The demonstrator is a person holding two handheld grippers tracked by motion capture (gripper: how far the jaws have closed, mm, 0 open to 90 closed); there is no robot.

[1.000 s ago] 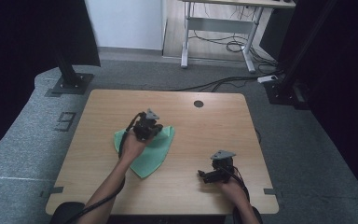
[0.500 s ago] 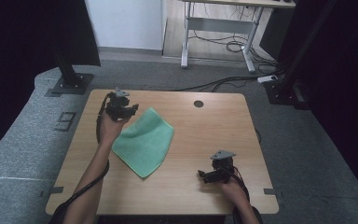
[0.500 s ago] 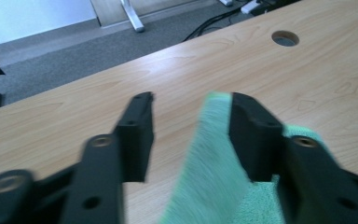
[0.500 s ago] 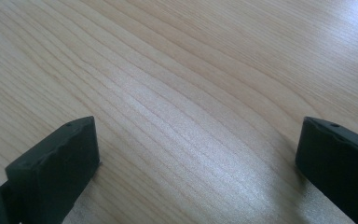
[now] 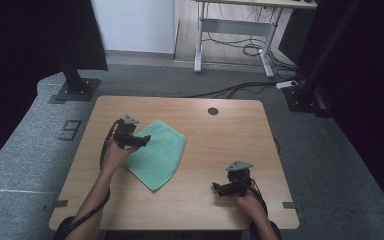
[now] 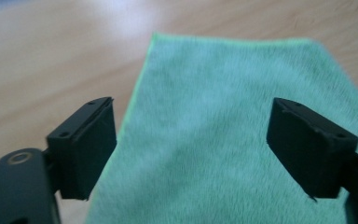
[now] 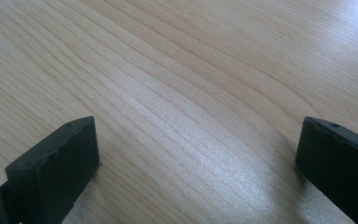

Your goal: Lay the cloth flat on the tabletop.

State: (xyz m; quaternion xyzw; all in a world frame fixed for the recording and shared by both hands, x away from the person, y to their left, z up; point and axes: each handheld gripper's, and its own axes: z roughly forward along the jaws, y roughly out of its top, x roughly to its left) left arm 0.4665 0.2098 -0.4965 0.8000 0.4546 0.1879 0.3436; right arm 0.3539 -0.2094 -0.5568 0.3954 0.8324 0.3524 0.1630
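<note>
Black claws, grey three-cornered plates

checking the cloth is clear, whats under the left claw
The green cloth lies flat on the table under the open left claw, nothing between the jaws. Whatever the cloth covers cannot be seen.

The cloth lies left of centre on the table; right gripper well apart.
</note>
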